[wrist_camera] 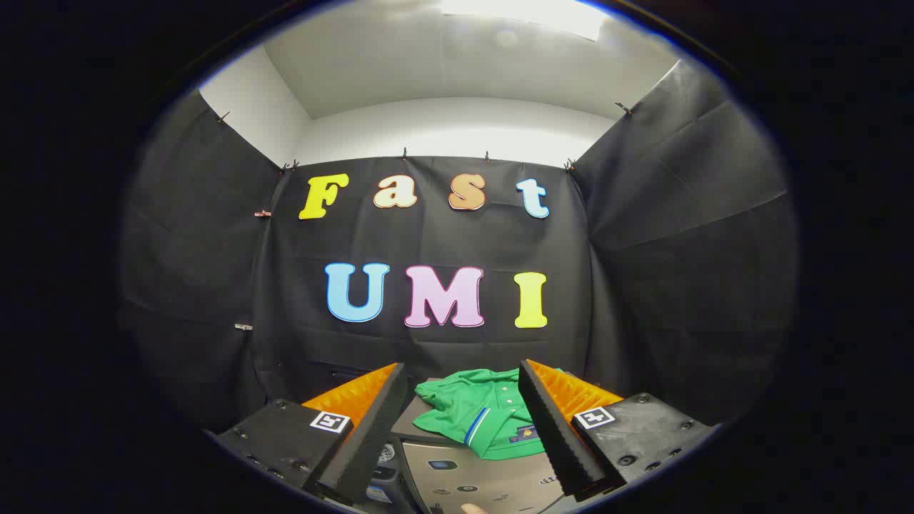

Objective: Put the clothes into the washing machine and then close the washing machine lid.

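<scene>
A crumpled green polo shirt (477,412) with a blue-and-white stripe lies on top of the washing machine (485,477), on its dark lid toward the back. The machine's grey front panel with buttons shows just below the shirt. My gripper (463,375) is open, its two fingers spread wide, and the shirt lies between and just beyond them. Nothing is held. The right finger (553,428) overlaps the shirt's right edge in the view.
Black cloth walls close in the booth behind and on both sides of the machine. A fingertip of a person's hand (471,508) shows at the very bottom, below the grey panel.
</scene>
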